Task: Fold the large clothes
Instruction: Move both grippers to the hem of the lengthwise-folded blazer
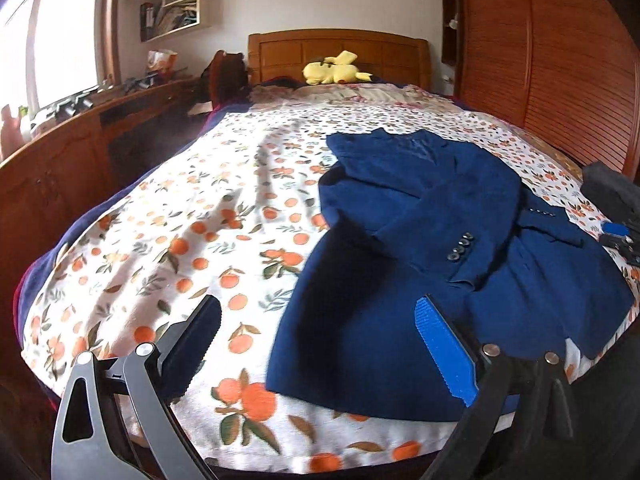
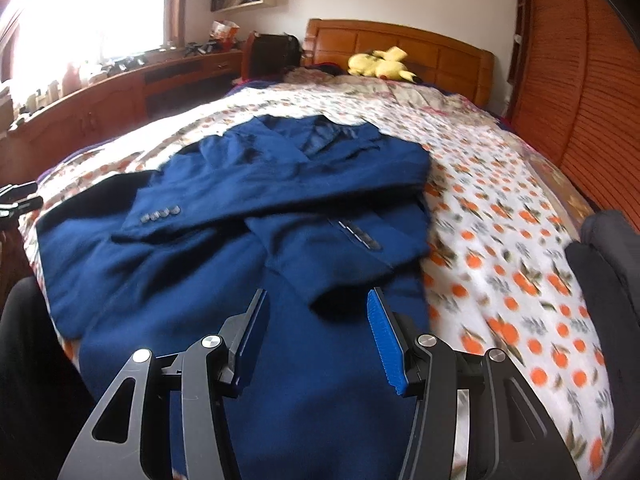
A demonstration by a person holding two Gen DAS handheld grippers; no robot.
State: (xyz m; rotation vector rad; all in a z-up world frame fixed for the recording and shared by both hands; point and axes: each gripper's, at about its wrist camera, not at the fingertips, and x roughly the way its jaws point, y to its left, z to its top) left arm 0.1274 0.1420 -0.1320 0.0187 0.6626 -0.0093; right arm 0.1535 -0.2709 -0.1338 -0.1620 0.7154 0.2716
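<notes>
Bedspread [image 2: 500, 240], jacket [image 2: 240, 208] beneath tool [image 2: 316, 336]

Black grippers [image 2: 316, 336], blue ribbed pads [image 2: 386, 344], silver screws.

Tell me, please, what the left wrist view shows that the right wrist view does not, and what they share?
Only the left wrist view shows the left gripper, jaws wide apart over the near hem with nothing between them, and the bare orange-print sheet on that side.

Only the right wrist view shows the right gripper, jaws parted above the cloth, holding nothing.

Both show the blue jacket with sleeves folded across its front, the yellow plush toy and the wooden headboard.
</notes>
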